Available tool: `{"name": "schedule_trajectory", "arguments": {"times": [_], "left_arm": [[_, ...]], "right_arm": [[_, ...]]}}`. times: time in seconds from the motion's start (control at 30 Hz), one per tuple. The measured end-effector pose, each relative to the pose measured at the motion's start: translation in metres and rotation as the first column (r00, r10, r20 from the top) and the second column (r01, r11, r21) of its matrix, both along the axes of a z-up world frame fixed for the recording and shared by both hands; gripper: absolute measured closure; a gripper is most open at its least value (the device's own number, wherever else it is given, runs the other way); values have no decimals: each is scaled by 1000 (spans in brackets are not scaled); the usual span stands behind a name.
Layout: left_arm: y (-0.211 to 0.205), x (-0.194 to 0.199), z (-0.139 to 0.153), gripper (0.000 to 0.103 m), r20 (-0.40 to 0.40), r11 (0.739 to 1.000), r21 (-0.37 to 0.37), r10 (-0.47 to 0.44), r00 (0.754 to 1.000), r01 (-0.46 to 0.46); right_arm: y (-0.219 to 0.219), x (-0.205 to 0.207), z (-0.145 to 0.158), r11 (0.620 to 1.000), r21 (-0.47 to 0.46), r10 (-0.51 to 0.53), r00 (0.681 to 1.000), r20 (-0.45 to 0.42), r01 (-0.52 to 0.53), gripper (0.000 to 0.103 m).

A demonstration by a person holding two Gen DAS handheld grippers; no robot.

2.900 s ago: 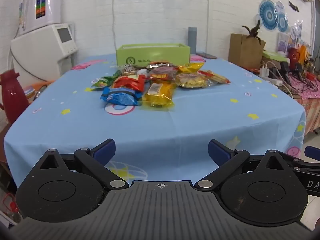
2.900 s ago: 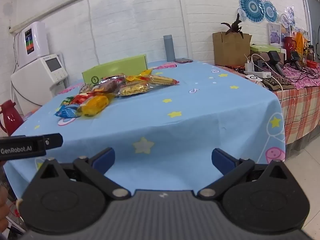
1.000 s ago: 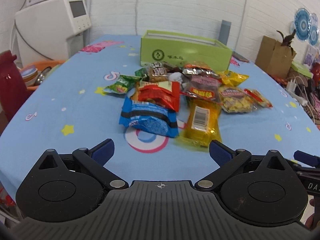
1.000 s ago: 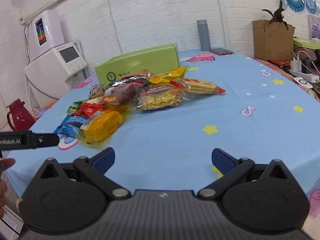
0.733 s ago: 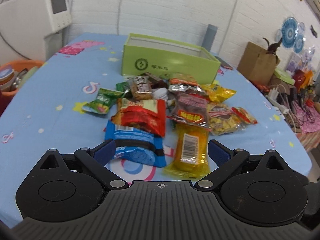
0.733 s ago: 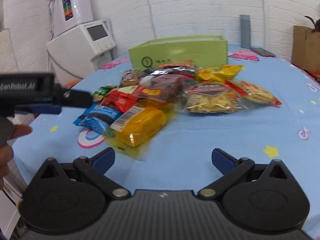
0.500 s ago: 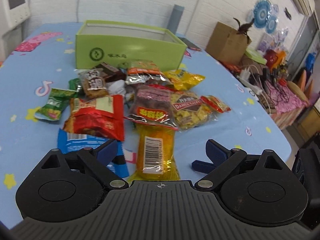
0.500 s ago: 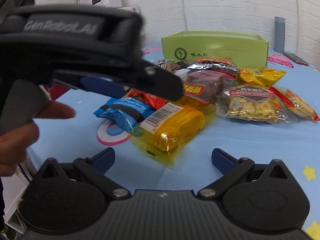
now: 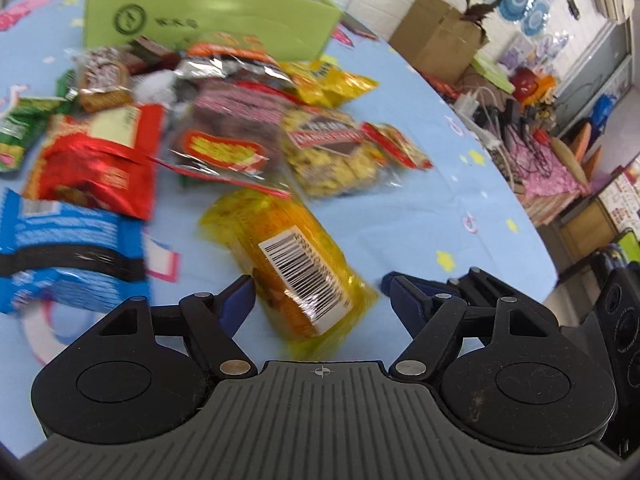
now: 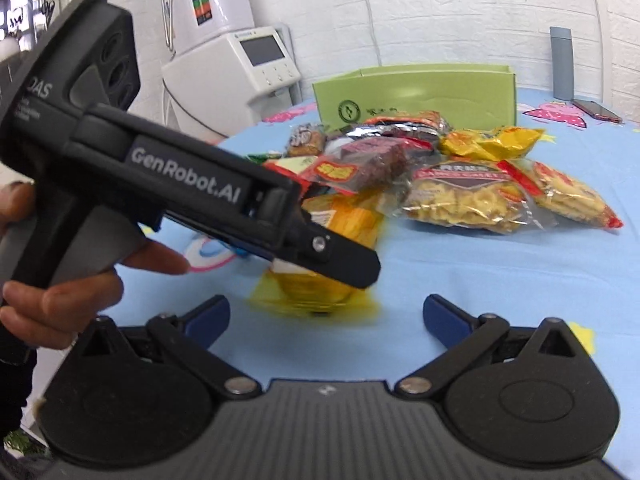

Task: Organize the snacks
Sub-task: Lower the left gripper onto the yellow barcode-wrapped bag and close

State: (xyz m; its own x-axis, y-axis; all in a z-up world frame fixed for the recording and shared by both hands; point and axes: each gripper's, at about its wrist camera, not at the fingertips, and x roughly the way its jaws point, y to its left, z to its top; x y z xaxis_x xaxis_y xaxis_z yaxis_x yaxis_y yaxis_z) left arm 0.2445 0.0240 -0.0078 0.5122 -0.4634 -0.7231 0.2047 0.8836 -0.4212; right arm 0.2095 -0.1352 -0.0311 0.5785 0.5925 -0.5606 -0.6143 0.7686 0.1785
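Left gripper (image 9: 318, 292): fingers are closing around the yellow packet (image 9: 286, 264), not gripping.
Packet axis: is running away from the fingers.
Right gripper (image 10: 326, 316): is waiting wide open, empty.

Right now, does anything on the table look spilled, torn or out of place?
Nothing looks spilled or torn. The snack packets lie in a loose, overlapping heap in front of the green box, none visibly inside it. The yellow packet lies apart at the near edge, between the closing left gripper jaws, not yet pinched.
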Motion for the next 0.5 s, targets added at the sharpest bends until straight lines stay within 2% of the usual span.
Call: {"name": "schedule_trajectory", "arguments": {"times": [0.1,0.2,0.27,0.33,0.43,0.5], "left_arm": [[-17,-1,2,37,5,999,-13,-45,999,45],[-25,-5,9,39,11,992,-26,-123,992,123],[-18,-9,15,38,40,995,20,-97,994,96],[-4,-12,21,31,69,998,58,-41,997,37],[15,-7,25,29,86,995,81,52,995,-59],[21,-2,25,29,93,994,73,70,993,-76]], "right_arm": [[-17,-6,4,998,-24,-60,998,-18,59,1],[-40,-12,6,992,37,-118,991,-58,120,1],[-49,-17,8,987,77,-138,988,-70,143,1],[-49,-19,10,985,90,-143,988,-57,148,1],[-42,-11,13,985,90,-142,989,-34,145,1],[-35,-5,18,988,87,-130,991,-11,131,1]]}}
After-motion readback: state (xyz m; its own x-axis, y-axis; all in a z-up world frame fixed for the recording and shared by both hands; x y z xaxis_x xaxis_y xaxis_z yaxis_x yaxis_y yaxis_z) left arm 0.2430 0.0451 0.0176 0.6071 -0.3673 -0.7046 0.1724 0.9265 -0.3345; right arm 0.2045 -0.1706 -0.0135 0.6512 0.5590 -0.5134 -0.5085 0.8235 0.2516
